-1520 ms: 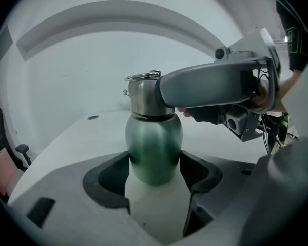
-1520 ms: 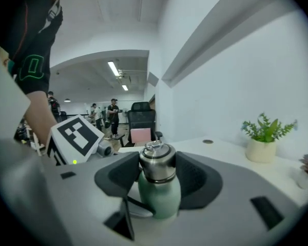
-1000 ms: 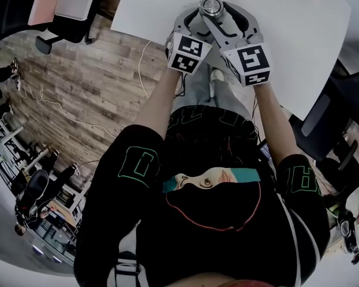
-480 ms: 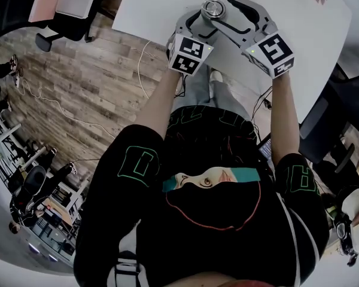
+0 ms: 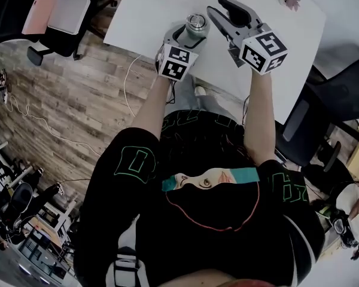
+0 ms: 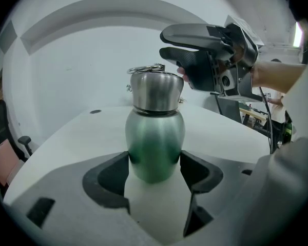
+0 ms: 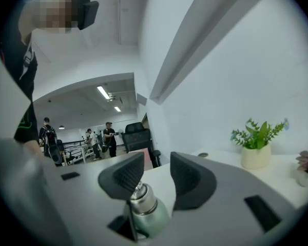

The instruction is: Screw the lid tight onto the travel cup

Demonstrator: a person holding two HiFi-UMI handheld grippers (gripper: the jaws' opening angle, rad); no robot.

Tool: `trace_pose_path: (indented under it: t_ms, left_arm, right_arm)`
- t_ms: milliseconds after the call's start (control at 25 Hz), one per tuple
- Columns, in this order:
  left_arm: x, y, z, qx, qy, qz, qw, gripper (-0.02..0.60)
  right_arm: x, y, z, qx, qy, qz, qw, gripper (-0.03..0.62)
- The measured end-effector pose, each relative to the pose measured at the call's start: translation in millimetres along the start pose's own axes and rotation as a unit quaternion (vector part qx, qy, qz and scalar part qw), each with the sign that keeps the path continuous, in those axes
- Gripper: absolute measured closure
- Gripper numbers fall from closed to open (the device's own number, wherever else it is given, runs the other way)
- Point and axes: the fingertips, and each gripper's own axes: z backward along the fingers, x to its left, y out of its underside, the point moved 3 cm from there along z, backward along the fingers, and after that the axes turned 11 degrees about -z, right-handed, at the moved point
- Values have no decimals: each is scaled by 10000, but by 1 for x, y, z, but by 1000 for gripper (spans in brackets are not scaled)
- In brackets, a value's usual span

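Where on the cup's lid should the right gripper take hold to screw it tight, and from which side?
Grip the silver lid across its round side wall, under the top ring, coming from the right. The left gripper clamps the green body of the upright travel cup, leaving only the lid free. The right gripper hangs clear, jaws closing on nothing.
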Motion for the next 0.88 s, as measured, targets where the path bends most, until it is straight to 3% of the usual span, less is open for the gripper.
trace_pose_path:
  t_ms: [160, 280, 440, 560, 640, 760, 880]
  left_arm:
    - [-3, -5, 8, 61, -159, 94, 9998, 258]
    - [1, -24, 27, -303, -461, 196, 9983, 259]
    - [20, -39, 66, -882, -811, 582, 9911, 286]
    - [32, -56, 98, -1088, -1016, 416, 9880, 317]
    - [47, -77, 124, -1369, -1352, 383, 9806, 364]
    - [65, -117, 157, -1948, -1832, 396, 9628, 439]
    - [75, -158, 182, -2399, -2269, 276, 9435, 566]
  right_arm:
    - [0, -18, 11, -286, 465, -117, 9984, 496]
    - [4, -31, 18, -402, 749, -95, 9963, 547]
    - [16, -45, 27, -532, 828, -30, 9951, 589]
    - [28, -56, 42, -617, 839, 94, 9945, 589]
    - [37, -62, 51, -671, 858, 189, 9939, 589]
    - [44, -69, 59, -753, 1004, 238, 9918, 589]
    - [43, -79, 66, -793, 1283, 232, 9883, 589]
